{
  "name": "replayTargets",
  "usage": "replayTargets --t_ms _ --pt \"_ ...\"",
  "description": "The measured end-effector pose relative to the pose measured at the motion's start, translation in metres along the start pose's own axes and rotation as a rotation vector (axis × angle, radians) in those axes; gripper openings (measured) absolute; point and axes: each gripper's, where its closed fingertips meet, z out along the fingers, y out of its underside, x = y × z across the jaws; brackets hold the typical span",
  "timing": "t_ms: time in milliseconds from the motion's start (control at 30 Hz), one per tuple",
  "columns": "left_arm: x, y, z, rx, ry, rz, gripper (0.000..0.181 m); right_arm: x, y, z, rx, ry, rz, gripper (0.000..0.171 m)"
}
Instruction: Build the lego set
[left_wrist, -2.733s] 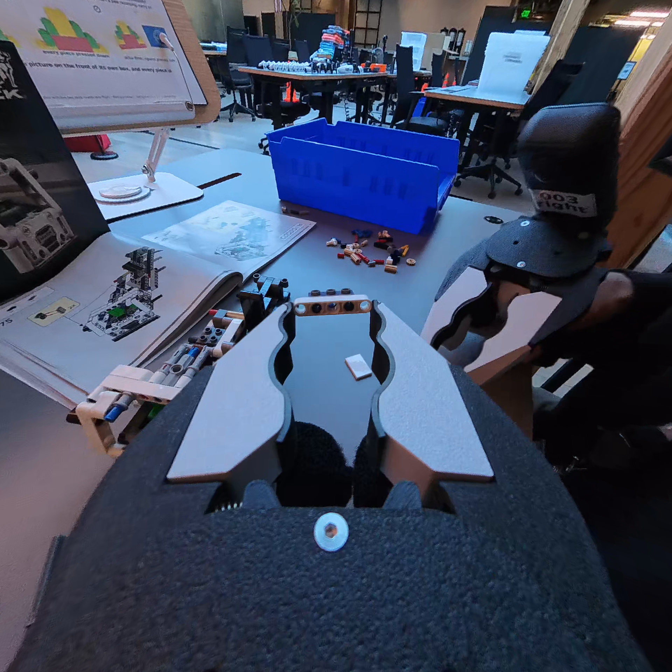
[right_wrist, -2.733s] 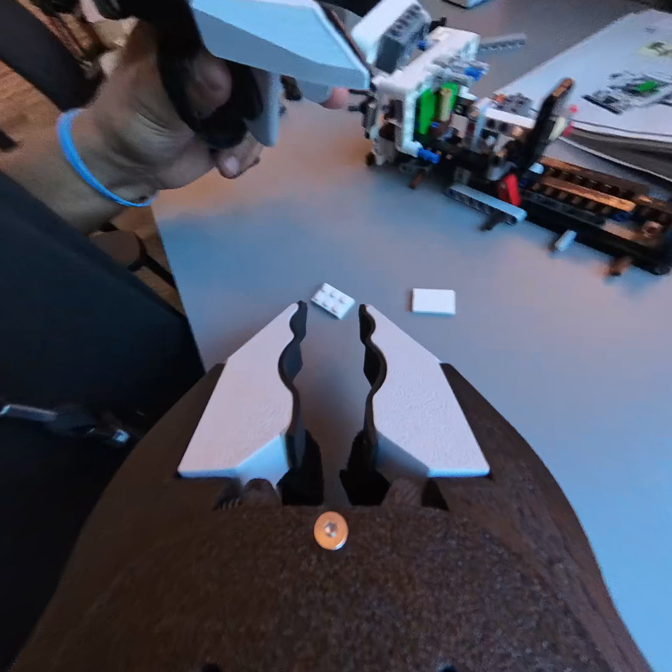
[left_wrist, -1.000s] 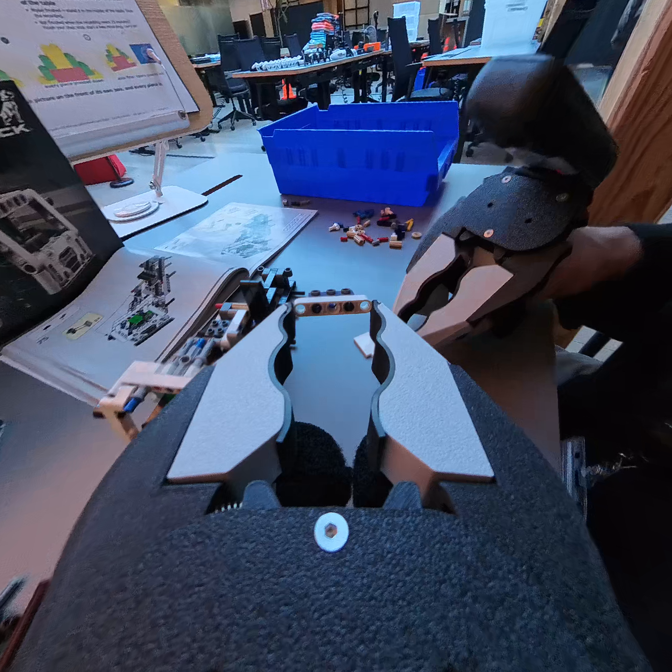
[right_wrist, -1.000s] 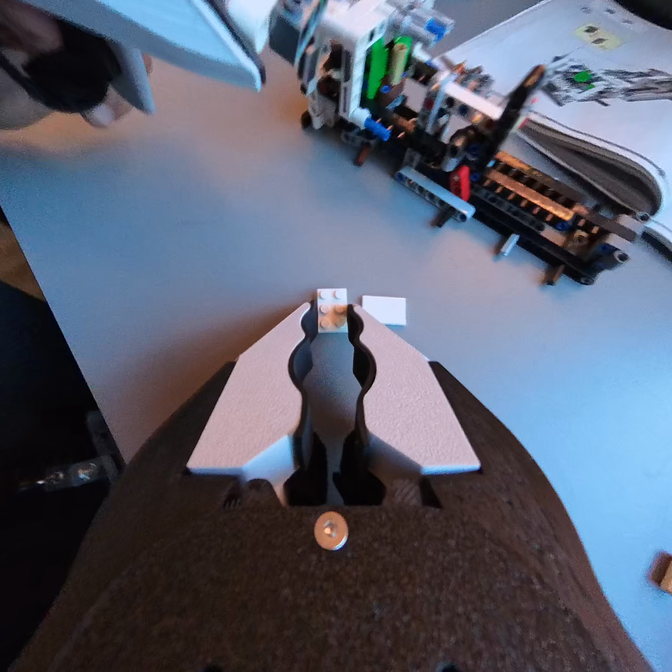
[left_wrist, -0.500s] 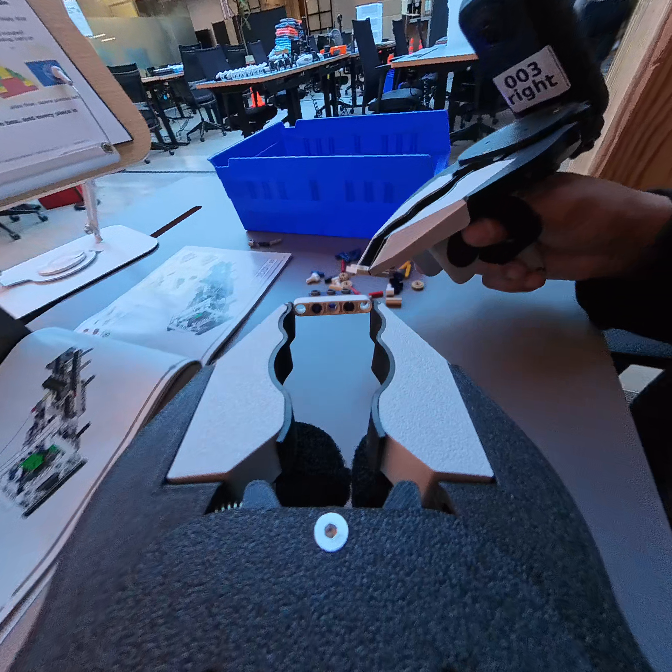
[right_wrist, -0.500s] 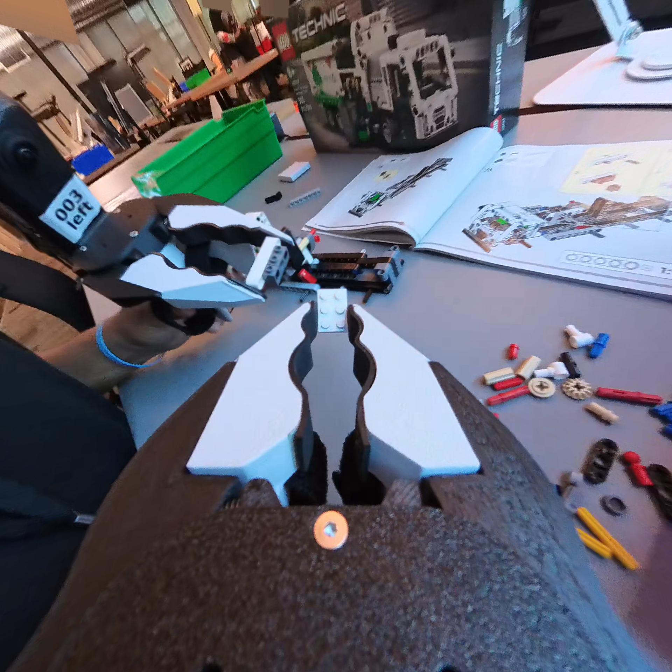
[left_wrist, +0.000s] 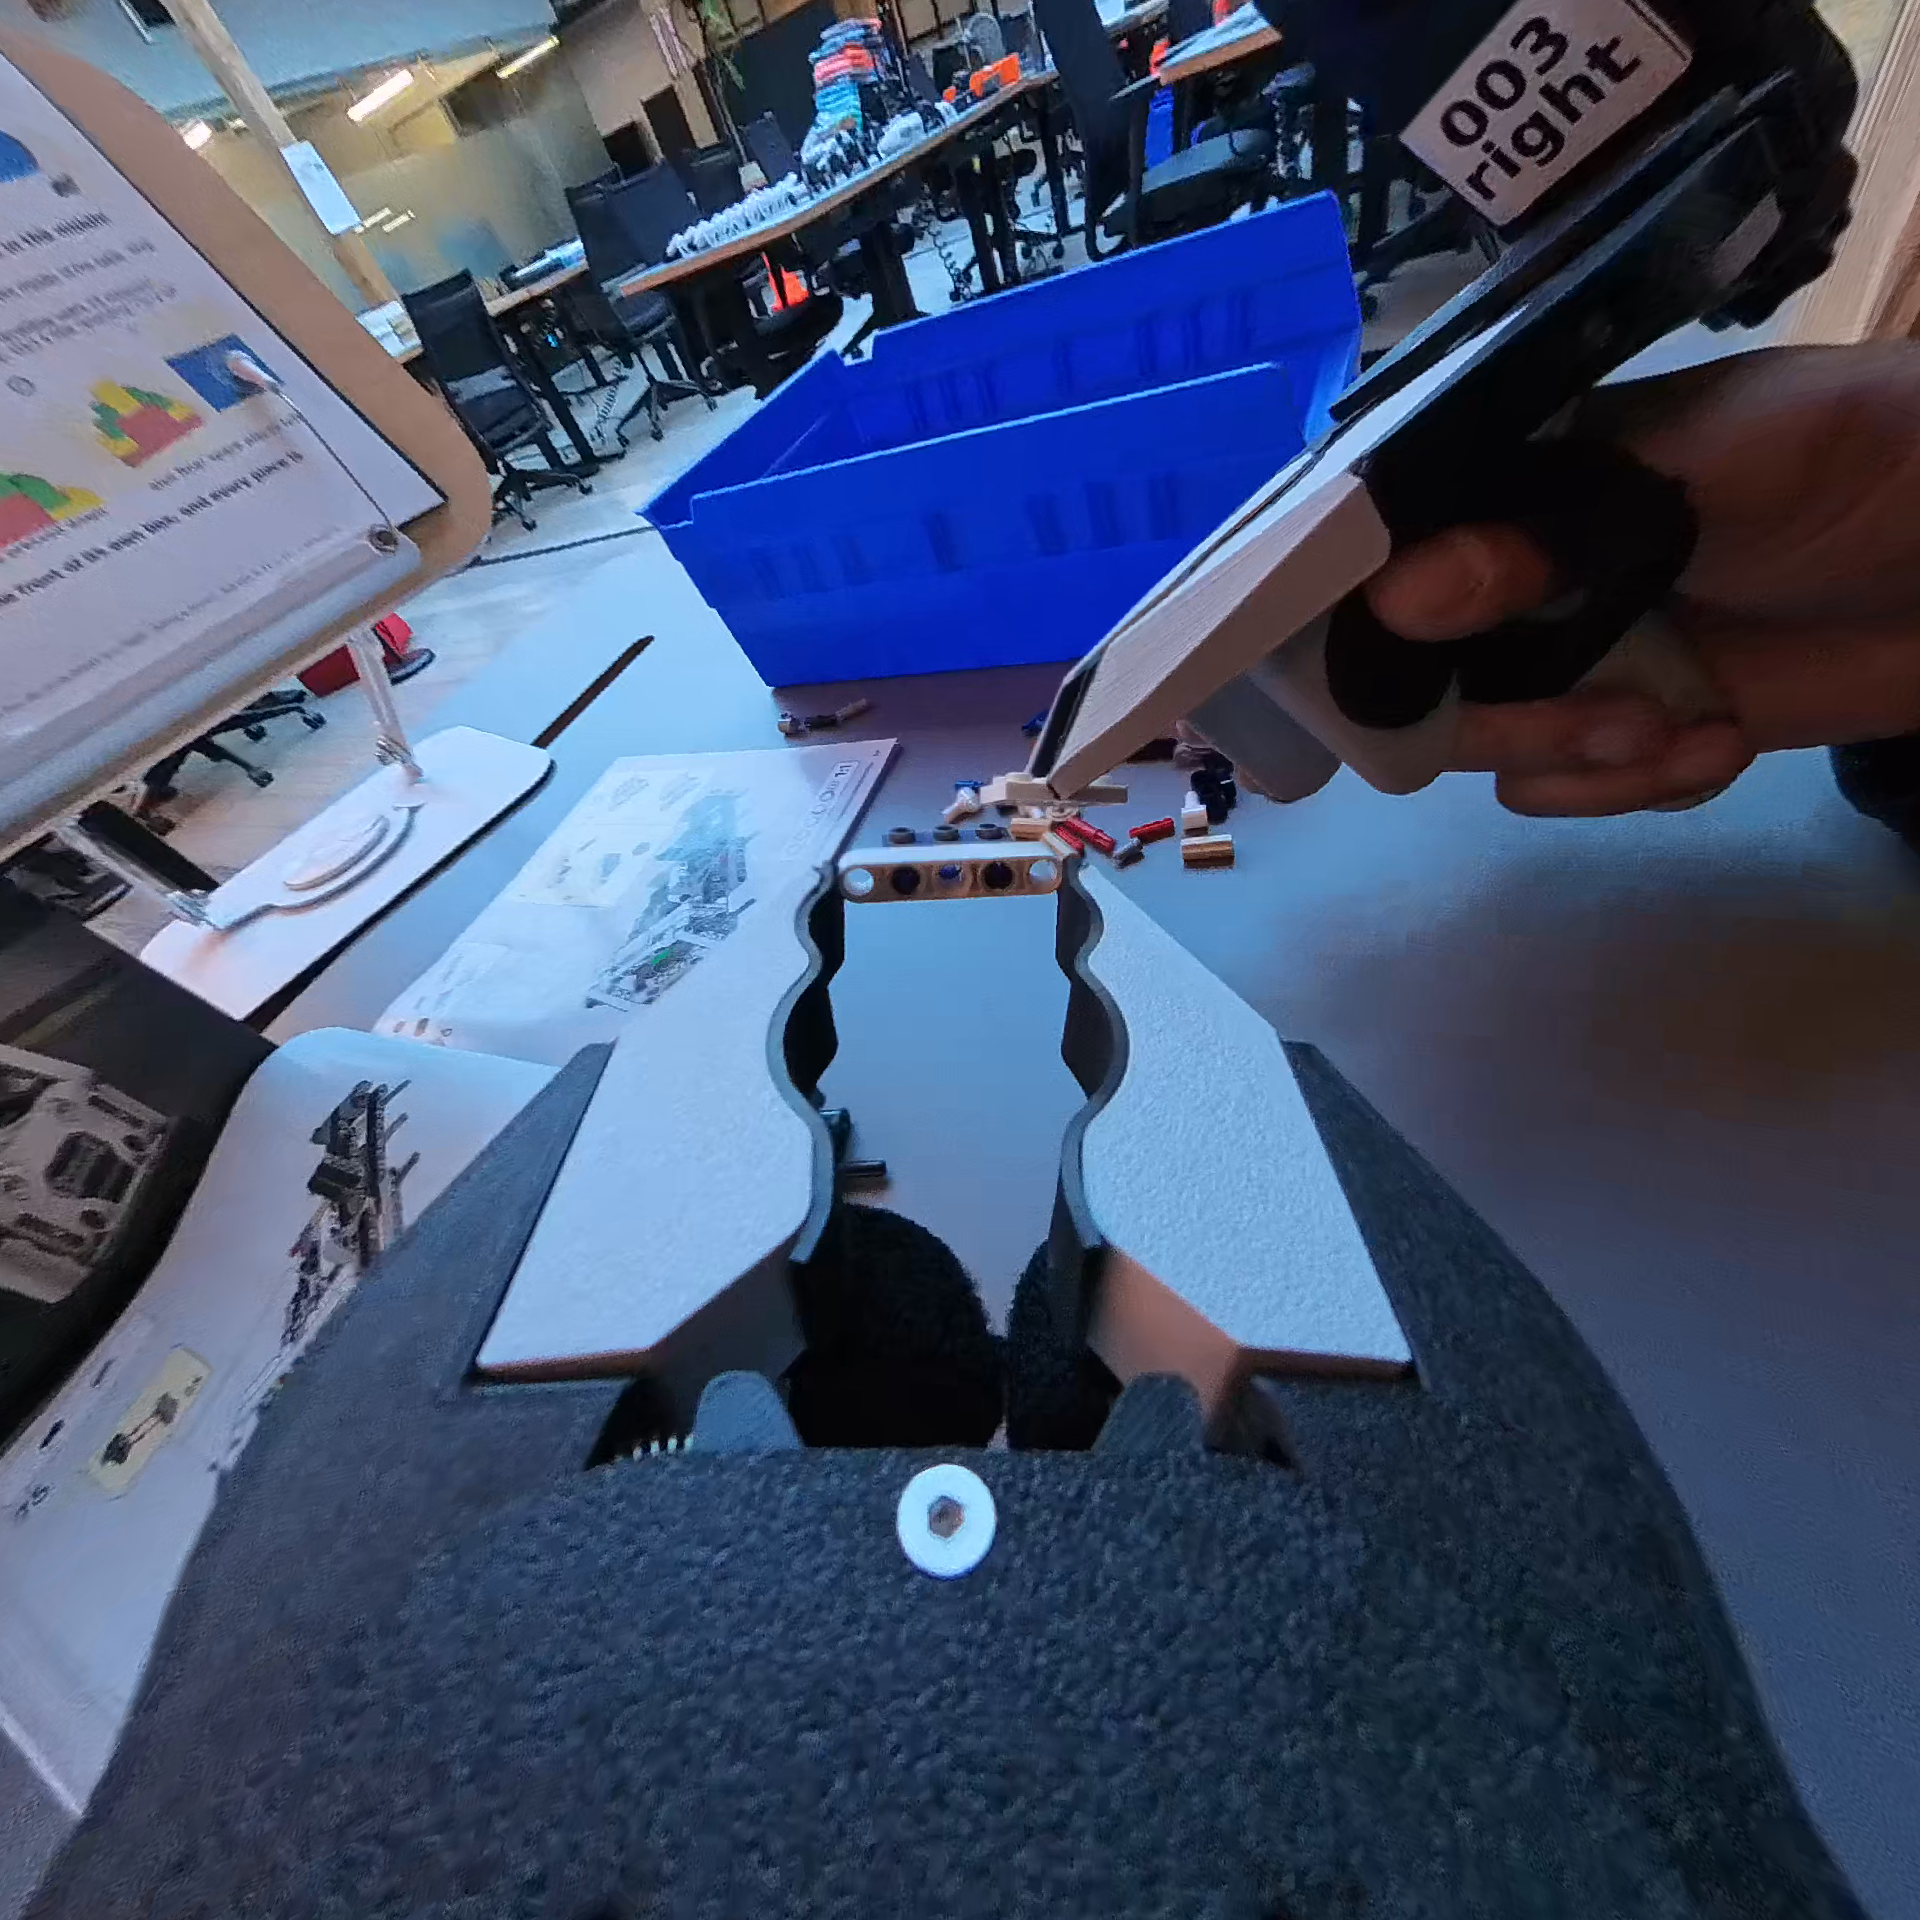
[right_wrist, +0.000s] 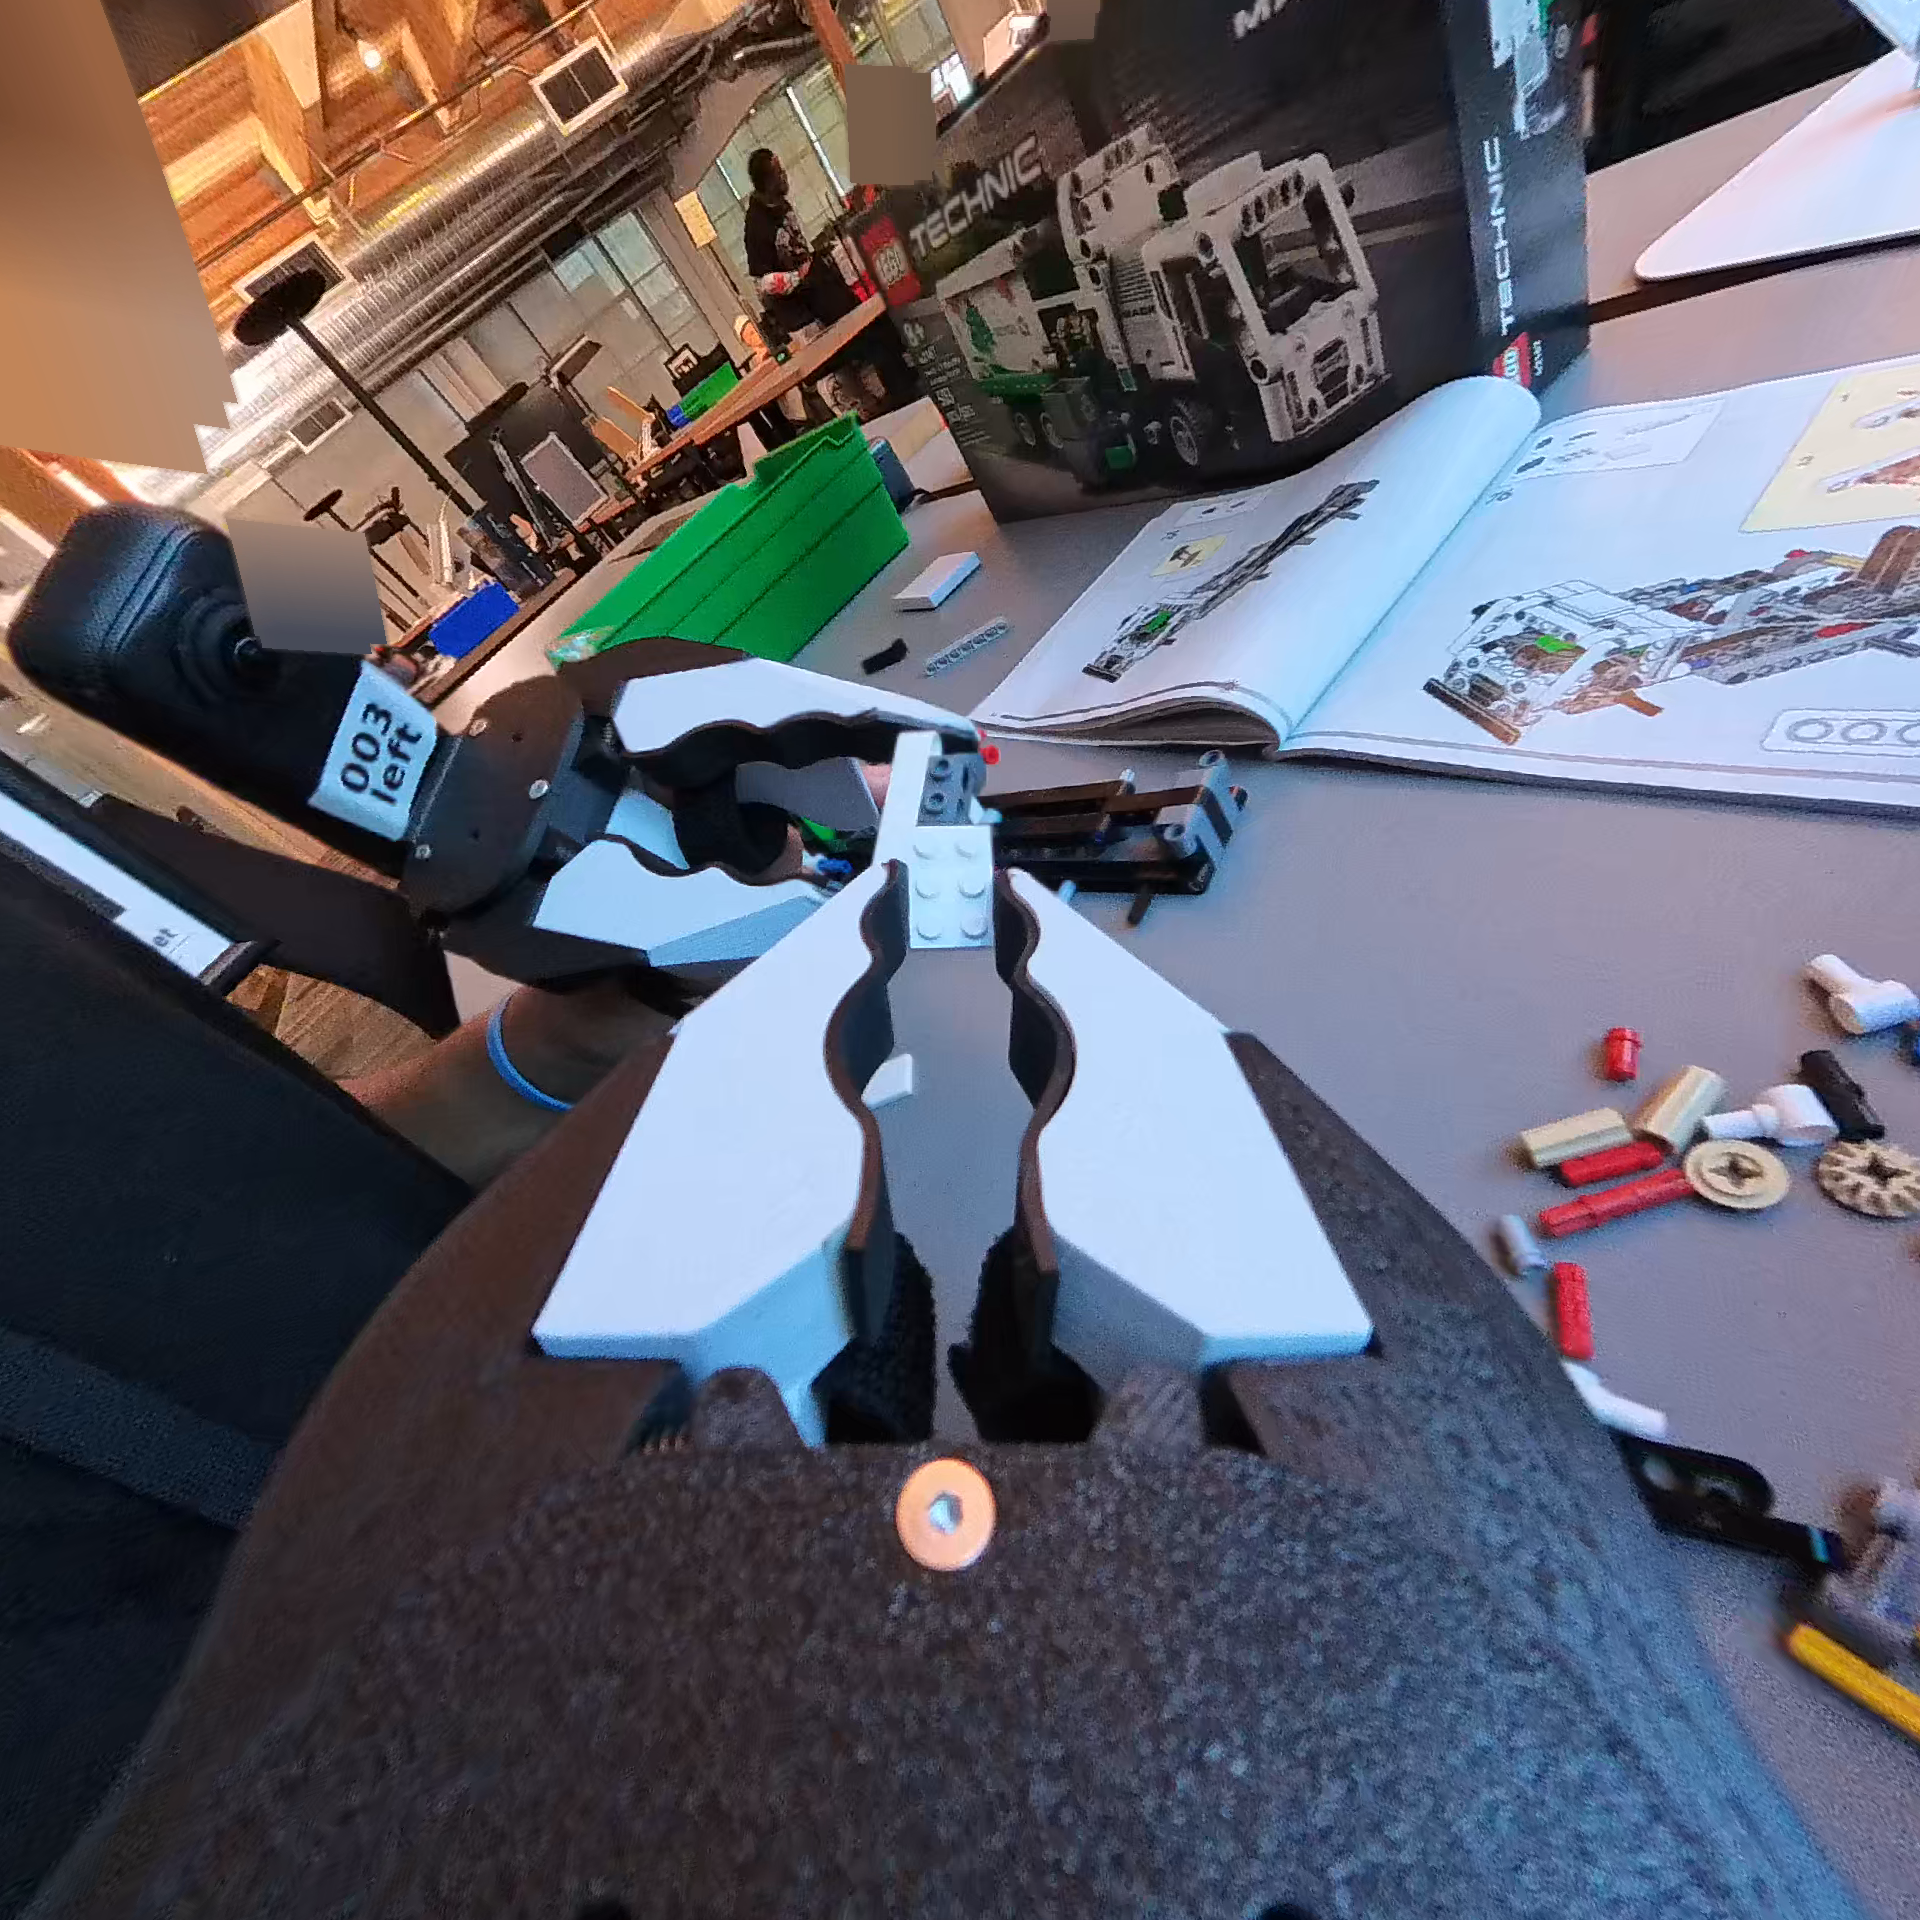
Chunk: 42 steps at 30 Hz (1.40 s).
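Observation:
My left gripper (left_wrist: 951, 883) is shut on a short white beam (left_wrist: 951, 878) with holes, held by its ends, with a dark grey studded plate on its top. My right gripper (right_wrist: 951, 904) is shut on a small white studded plate (right_wrist: 951, 894). In the right wrist view the left gripper (right_wrist: 904, 805) holds the beam (right_wrist: 902, 800) upright, and the white plate's far edge is right at the beam and its grey plate (right_wrist: 951, 795). In the left wrist view the right gripper (left_wrist: 1049, 790) comes in from the upper right, its tip just above the beam. The partly built dark chassis (right_wrist: 1122, 831) lies on the table behind.
An open instruction booklet (right_wrist: 1455, 644) and the set's box (right_wrist: 1247, 260) lie beyond the chassis. A green bin (right_wrist: 758, 571) stands far left, a blue bin (left_wrist: 997, 520) at the back. Several loose small pieces (right_wrist: 1704, 1153) lie at the right. A white tile (right_wrist: 891, 1081) lies under my right gripper. Only a small space, under 4 cm, lies between the two pairs of fingers.
The right gripper lifted the white plate off the table and swung it toward the left gripper. The two grippers have closed in, so the plate now sits at the held beam.

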Motion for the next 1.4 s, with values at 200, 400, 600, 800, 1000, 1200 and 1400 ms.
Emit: replayTargets --t_ms 200,400,600,800,1000,1200,1400 --pt "-0.003 -0.004 -0.025 0.031 -0.048 0.018 0.04 -0.02 0.001 0.01 -0.025 0.042 0.039 0.015" --pt "0.0 0.001 -0.05 0.013 -0.079 0.088 0.04 -0.049 -0.006 0.021 -0.026 0.078 -0.016 0.015" --pt "0.01 -0.003 -0.067 0.031 -0.095 0.136 0.04 -0.063 0.004 0.038 -0.08 0.105 -0.048 0.015" --pt "0.007 -0.001 -0.078 0.022 -0.144 0.148 0.04 -0.075 0.007 0.046 -0.09 0.125 -0.078 0.015" --pt "0.006 0.001 -0.085 0.039 -0.13 0.074 0.04 -0.076 0.01 0.049 -0.103 0.148 -0.093 0.015" --pt "0.01 0.007 -0.086 0.027 -0.106 0.067 0.039 -0.076 0.02 0.051 -0.136 0.13 -0.061 0.015" --pt "0.011 0.007 -0.086 0.025 -0.086 0.002 0.04 -0.077 0.021 0.05 -0.148 0.103 -0.071 0.016"
